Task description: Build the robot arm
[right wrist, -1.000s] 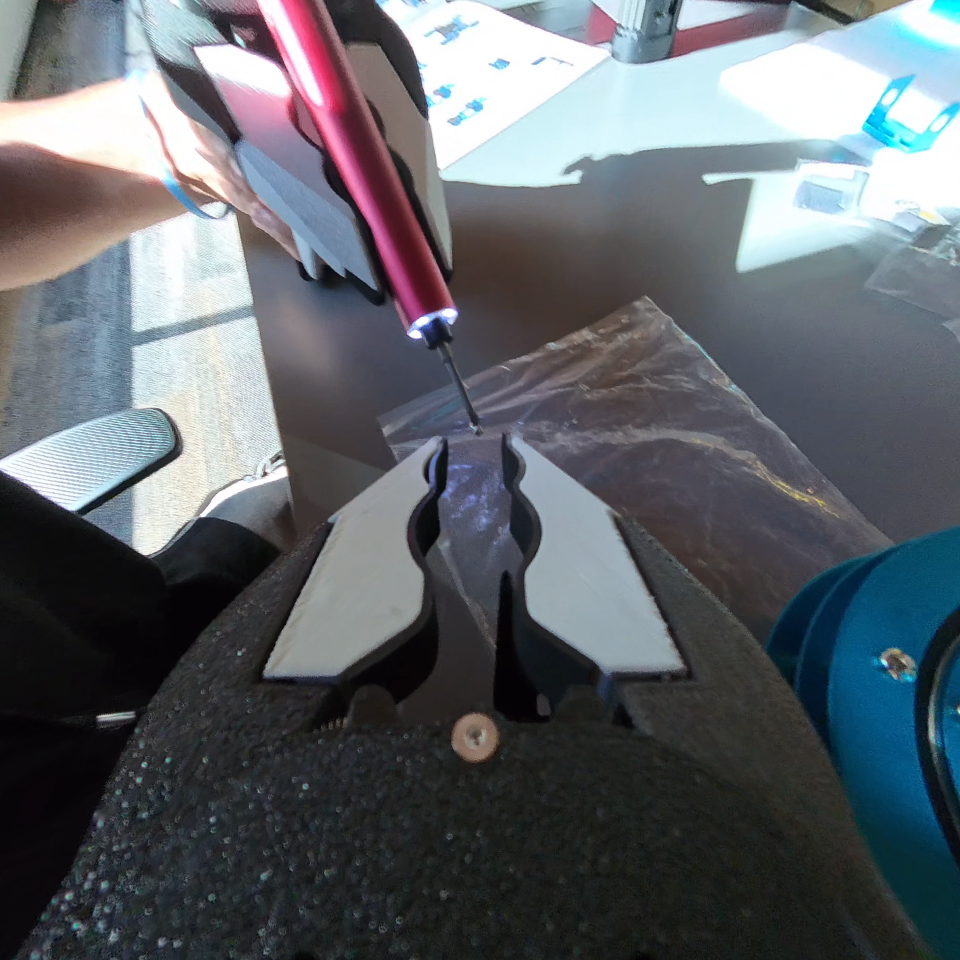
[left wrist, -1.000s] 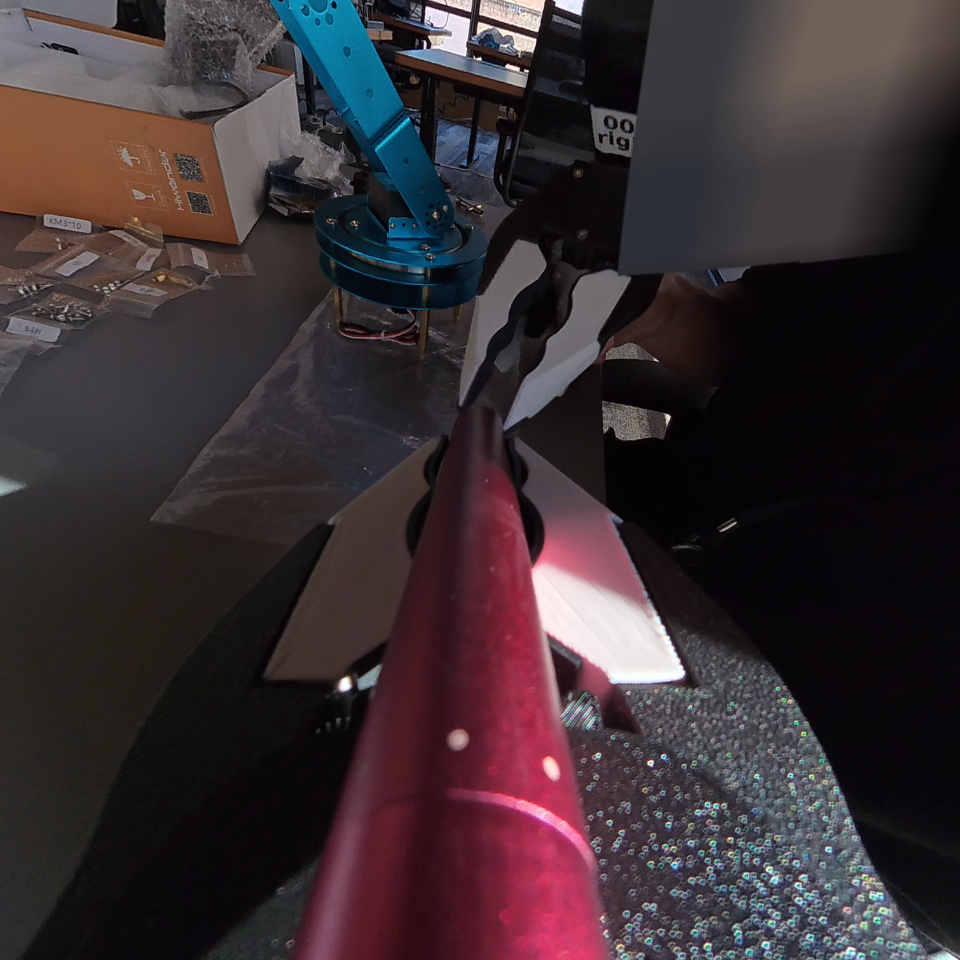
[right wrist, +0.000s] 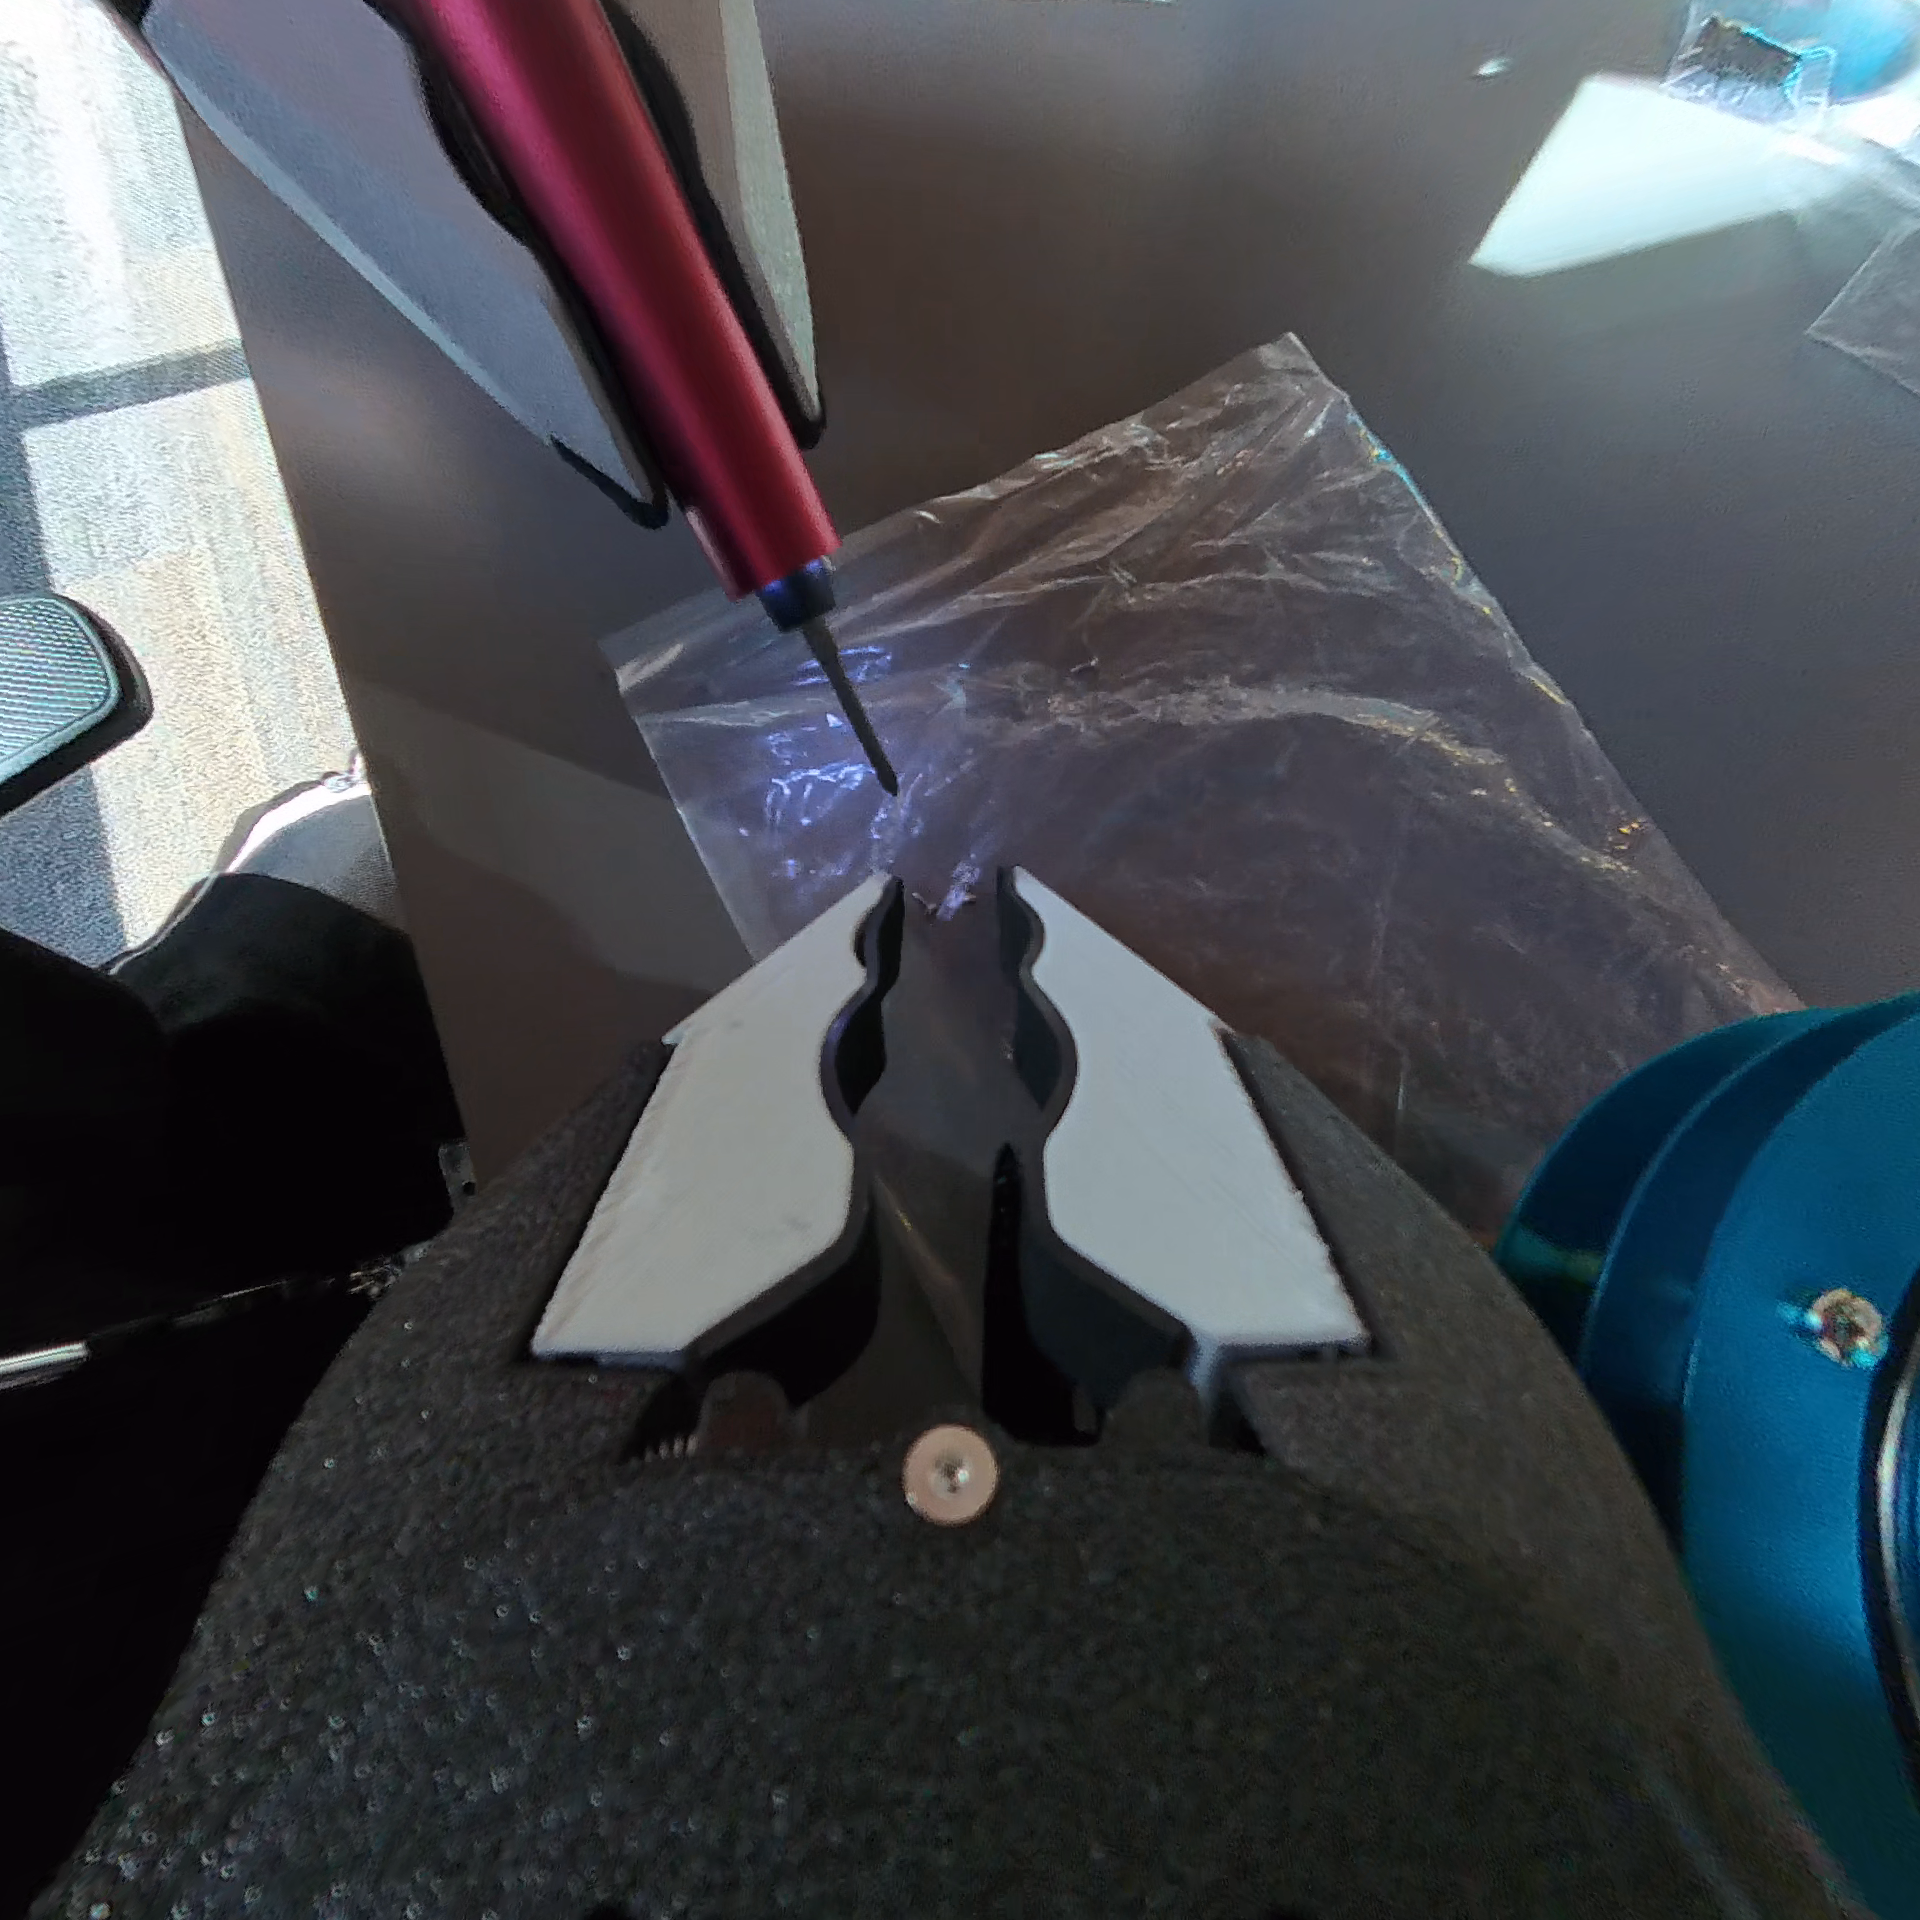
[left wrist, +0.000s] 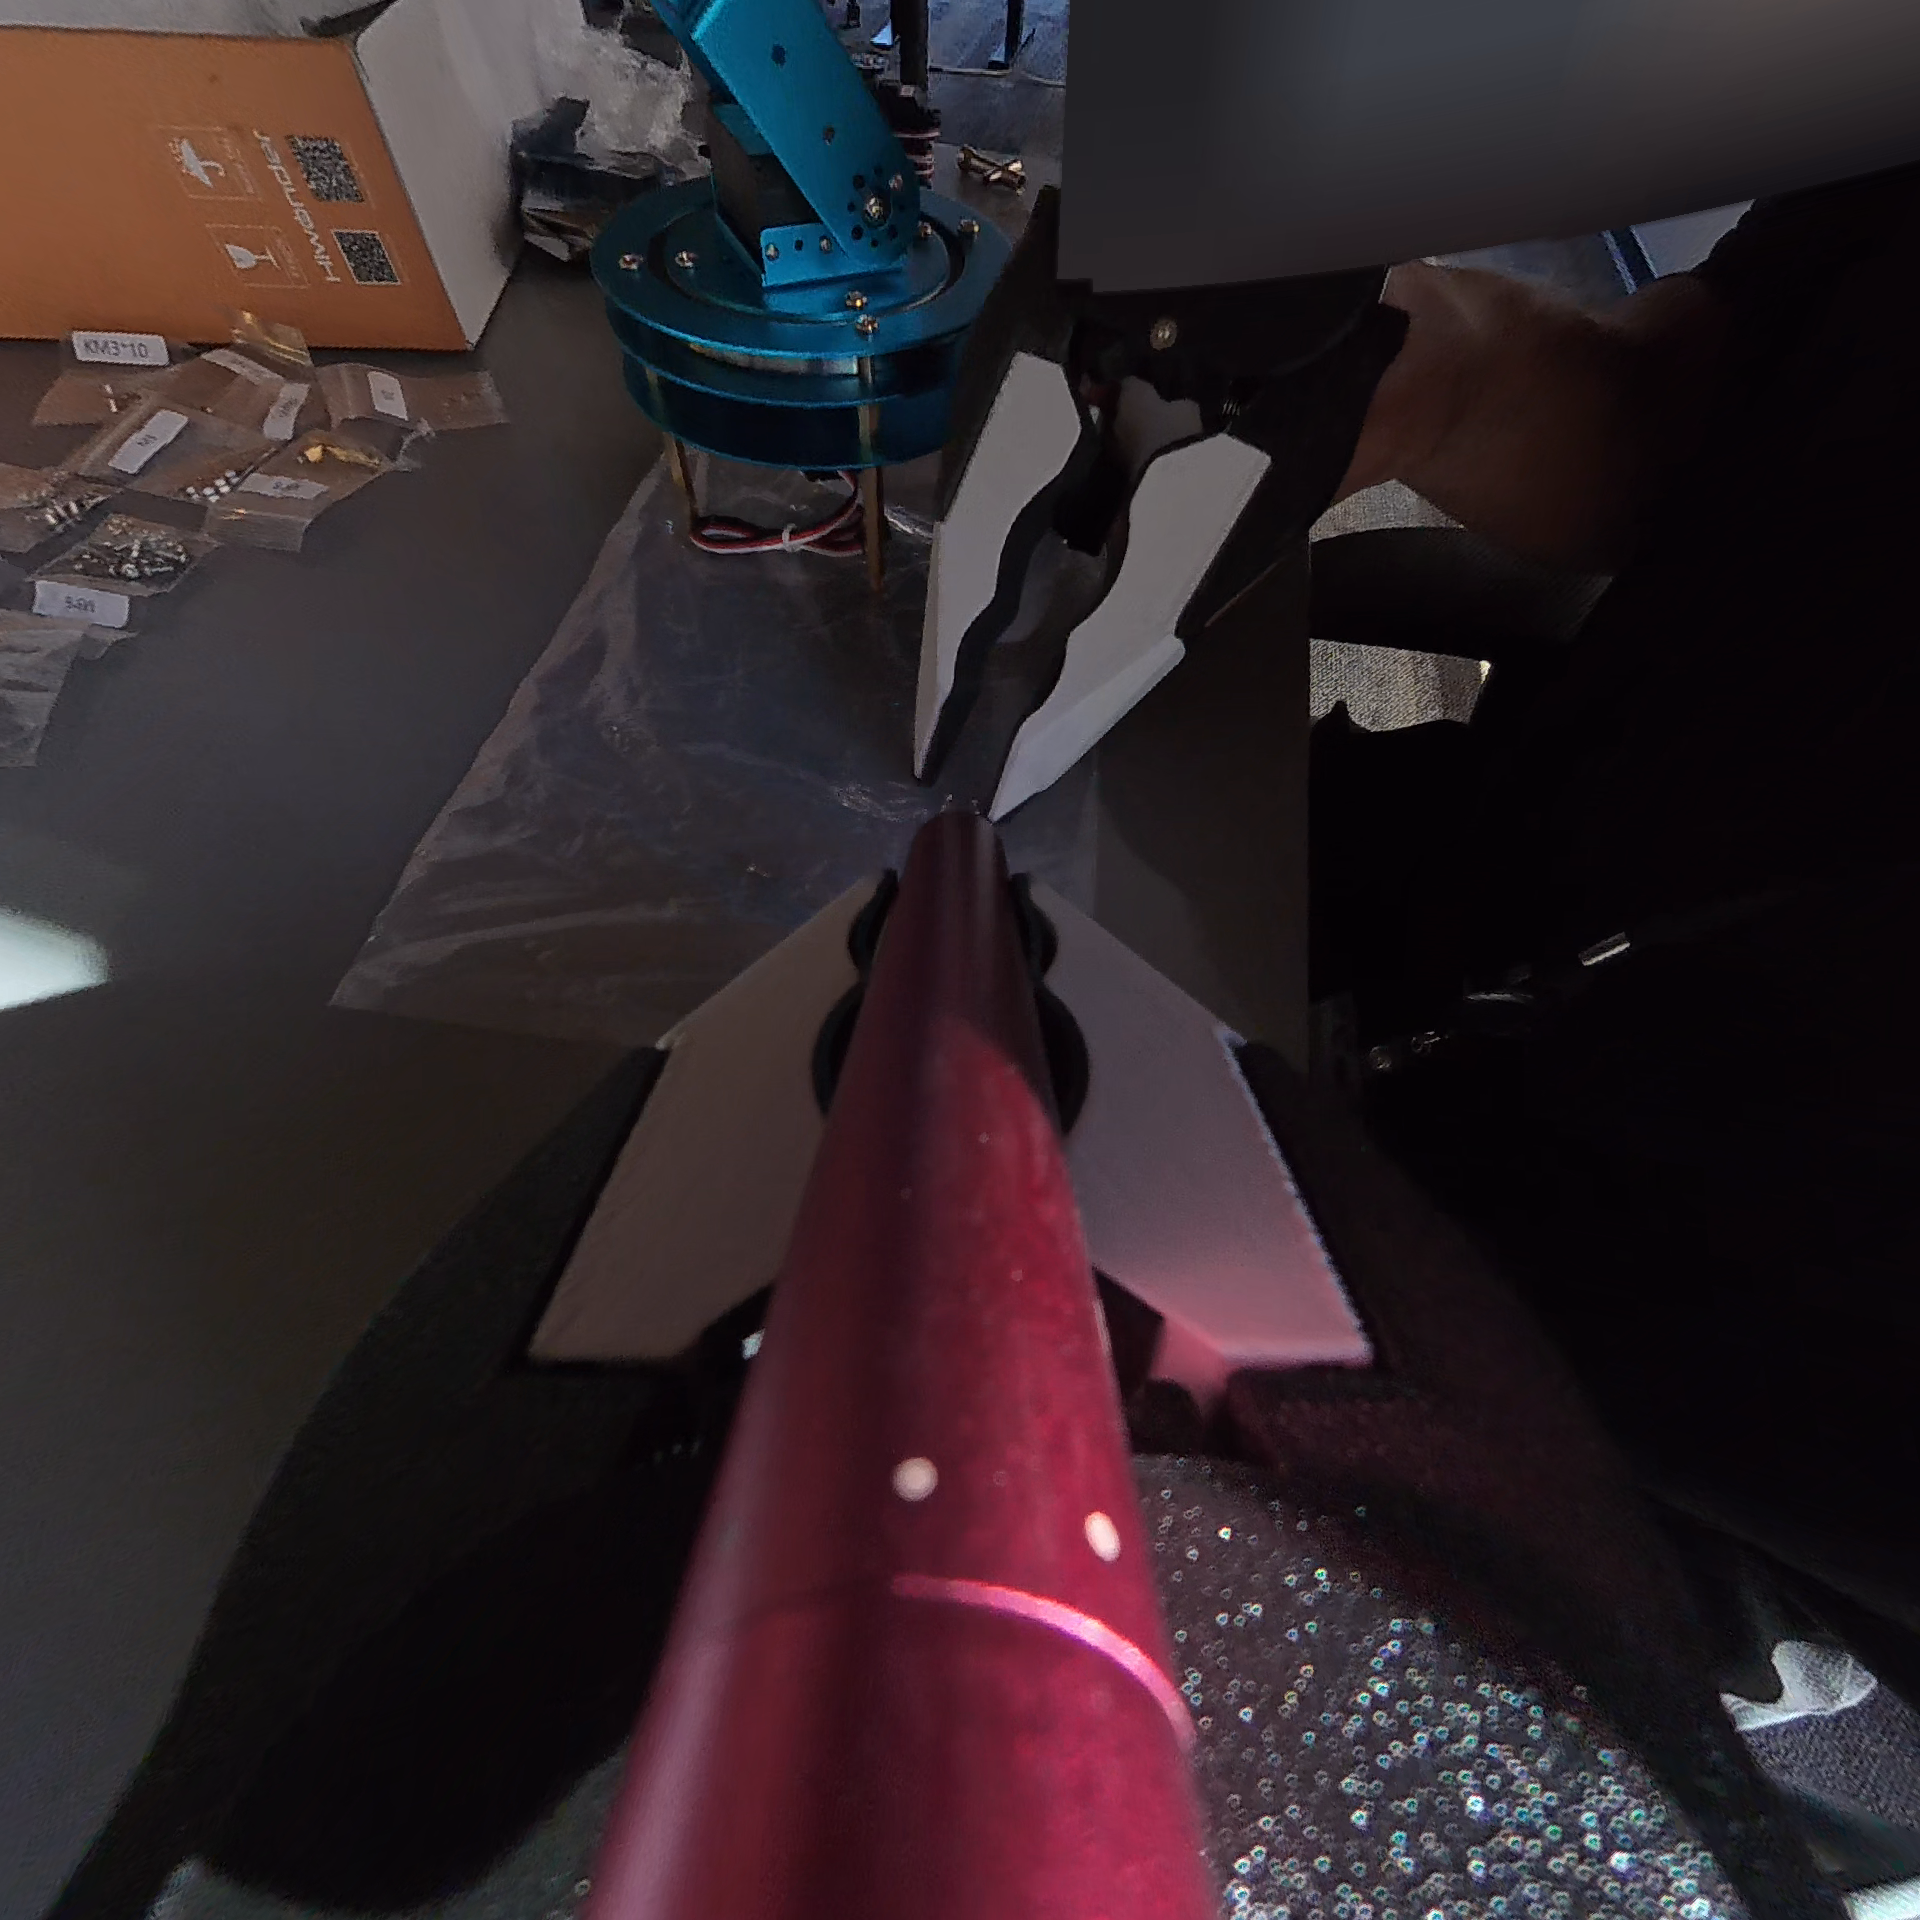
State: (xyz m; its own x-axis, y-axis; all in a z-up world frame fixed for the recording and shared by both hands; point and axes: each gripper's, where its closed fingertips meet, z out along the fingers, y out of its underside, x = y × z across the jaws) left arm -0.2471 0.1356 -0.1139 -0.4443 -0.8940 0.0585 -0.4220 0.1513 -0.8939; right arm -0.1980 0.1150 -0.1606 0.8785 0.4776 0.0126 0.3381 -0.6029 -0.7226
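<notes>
Left wrist view: left hand-held gripper [left wrist: 951, 883] is closed around a red screwdriver [left wrist: 935, 1403], whose barrel runs forward between the two white fingers [left wrist: 727, 1174] and hides its own tip. Just past the barrel's end the right hand-held gripper [left wrist: 961, 790] points down toward a clear plastic bag [left wrist: 644, 831] lying flat on the dark counter [left wrist: 260, 831]; its jaws are parted by a narrow gap, with nothing seen between them. Behind the bag stands a blue round metal base [left wrist: 790, 343] on thin legs, a blue bracket arm [left wrist: 800, 125] rising from it, red and white wires under it. Far left: an orange and white cardboard box [left wrist: 218, 187] and small labelled bags of hardware [left wrist: 177, 468] spread on the counter. Right wrist view: right hand-held gripper [right wrist: 951, 894], jaws a little apart, empty, tips low over the near edge of the plastic bag [right wrist: 1247, 748]; whether they touch it cannot be told. A tiny object lies on the bag between the tips, too small to identify. The screwdriver [right wrist: 665, 312] comes in from upper left, gripped by the left hand-held gripper [right wrist: 727, 468], its thin dark bit [right wrist: 862, 717] aimed at the bag just ahead of the right fingertips, a bluish light patch under it. Blue base [right wrist: 1714, 1351] at right edge.
</notes>
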